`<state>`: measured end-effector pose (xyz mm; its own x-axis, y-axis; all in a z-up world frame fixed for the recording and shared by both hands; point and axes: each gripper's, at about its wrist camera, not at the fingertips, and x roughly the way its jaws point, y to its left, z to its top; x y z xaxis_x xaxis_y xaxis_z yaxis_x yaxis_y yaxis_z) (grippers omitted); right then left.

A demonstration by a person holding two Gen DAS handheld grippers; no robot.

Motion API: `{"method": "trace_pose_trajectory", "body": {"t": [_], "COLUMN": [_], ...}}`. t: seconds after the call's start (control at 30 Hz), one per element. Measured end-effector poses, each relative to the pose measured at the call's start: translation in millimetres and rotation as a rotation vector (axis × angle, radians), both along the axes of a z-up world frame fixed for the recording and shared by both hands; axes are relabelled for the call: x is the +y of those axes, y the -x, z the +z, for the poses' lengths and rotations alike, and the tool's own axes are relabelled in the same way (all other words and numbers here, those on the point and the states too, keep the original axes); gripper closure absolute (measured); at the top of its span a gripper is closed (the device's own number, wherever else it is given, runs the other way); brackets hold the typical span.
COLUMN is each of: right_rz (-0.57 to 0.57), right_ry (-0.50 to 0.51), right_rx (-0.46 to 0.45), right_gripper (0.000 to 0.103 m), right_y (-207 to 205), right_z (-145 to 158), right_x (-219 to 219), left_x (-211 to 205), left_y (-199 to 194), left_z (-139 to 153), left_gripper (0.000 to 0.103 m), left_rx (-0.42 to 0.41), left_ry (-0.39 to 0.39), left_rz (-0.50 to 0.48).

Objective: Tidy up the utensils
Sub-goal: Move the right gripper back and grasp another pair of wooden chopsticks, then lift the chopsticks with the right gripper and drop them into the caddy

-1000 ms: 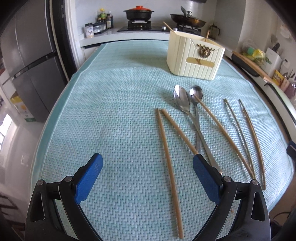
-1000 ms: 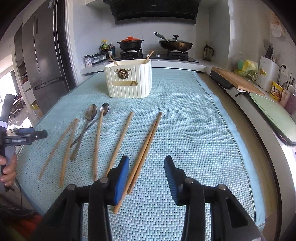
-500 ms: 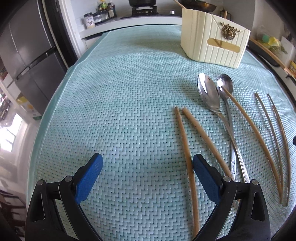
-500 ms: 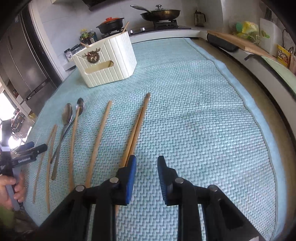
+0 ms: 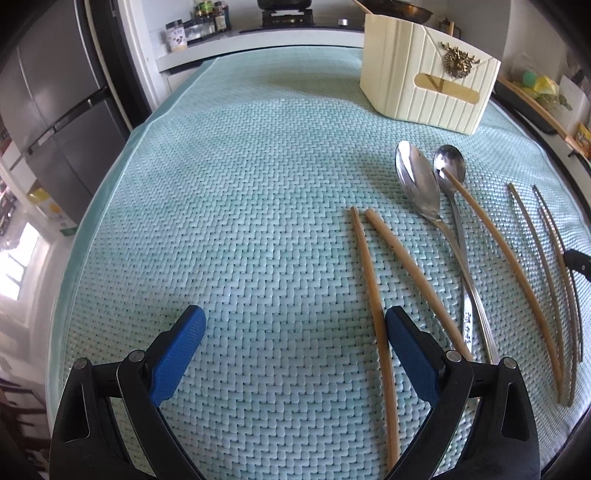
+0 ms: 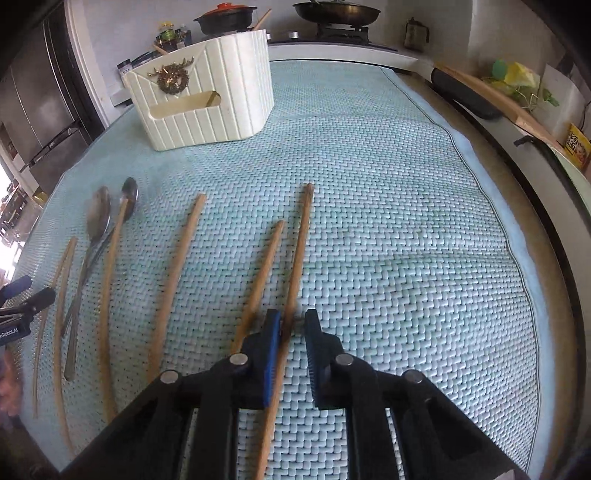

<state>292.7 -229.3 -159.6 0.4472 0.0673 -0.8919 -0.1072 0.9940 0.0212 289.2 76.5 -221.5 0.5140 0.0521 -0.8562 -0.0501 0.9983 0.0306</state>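
A cream ribbed utensil holder [image 5: 424,88] [image 6: 207,107] stands at the far side of the teal woven mat [image 5: 240,221]. Two metal spoons [image 5: 417,184] and several wooden chopsticks lie in a row on the mat. My right gripper [image 6: 291,321] points down over the rightmost chopstick [image 6: 301,240]. Its jaws are closing with that stick between them; a gap still shows on the stick's right side. A second chopstick [image 6: 266,266] lies just left of it. My left gripper [image 5: 294,317] hangs wide open above the mat, its right finger [image 5: 410,350] over a chopstick [image 5: 369,288].
A grey fridge [image 5: 55,110] stands left of the table. A stove with a pot [image 6: 225,16] and a pan [image 6: 336,13] is behind it. A wooden board [image 6: 495,99] lies on the counter at right. The mat's right edge [image 6: 491,206] runs along the table rim.
My right gripper came down and forward over the right-hand pair of chopsticks, and its jaws narrowed around one stick. My left gripper sank closer to the mat, still wide open.
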Motion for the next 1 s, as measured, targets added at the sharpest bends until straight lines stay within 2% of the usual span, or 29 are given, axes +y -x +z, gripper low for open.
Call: {"method": "trace_pose_trajectory", "body": {"t": [0.23, 0.47, 0.53, 0.63, 0.7, 0.73, 0.8, 0.87, 0.93, 0.97, 1.0], "right_rz": [0.047, 0.072, 0.065, 0.067, 0.063, 0.06, 0.062, 0.065, 0.064, 0.064, 0.064], "right_ry": [0.064, 0.037, 0.017, 0.004, -0.015, -0.021, -0.01, 0.015, 0.038, 0.04, 0.043], "right_rx": [0.041, 0.13, 0.164, 0.216, 0.25, 0.256, 0.269, 0.273, 0.275, 0.276, 0.27], "right_gripper": [0.09, 0.09, 0.09, 0.09, 0.09, 0.09, 0.091, 0.09, 0.093, 0.095, 0.096], "right_y": [-43.5, -82.9, -92.4, -109.5, -121.4, -127.9, -136.0, -153.7, -158.5, -161.2, -161.9], "right_z": [-1.1, -3.8, -3.3, -3.6, -3.7, -2.5, -3.5, -4.9, -5.3, -6.0, -6.5], "right_x": [9.9, 6.9, 1.5, 0.3, -1.0, -2.5, -1.5, 7.6, 11.7, 14.2, 16.2], "left_x": [16.2, 31.3, 30.8, 25.8, 18.9, 15.0, 6.9, -1.0, -5.0, -5.9, -8.2], "left_y": [-24.9, -55.2, -64.8, -78.7, -86.8, -90.2, -95.9, -97.1, -100.9, -102.2, -103.1], "left_z": [-0.6, -1.9, -0.1, 3.0, 5.6, 6.6, 7.7, 7.3, 6.7, 6.6, 6.9], "left_gripper": [0.005, 0.007, 0.013, 0.027, 0.043, 0.047, 0.06, 0.068, 0.069, 0.073, 0.081], "left_rx": [0.058, 0.14, 0.151, 0.169, 0.182, 0.188, 0.197, 0.202, 0.205, 0.205, 0.207], "left_ry": [0.022, 0.046, 0.039, 0.033, 0.024, 0.022, 0.006, -0.006, -0.014, -0.012, -0.003], "left_rz": [-0.016, -0.028, -0.031, -0.054, -0.076, -0.091, -0.118, -0.137, -0.148, -0.152, -0.159]}}
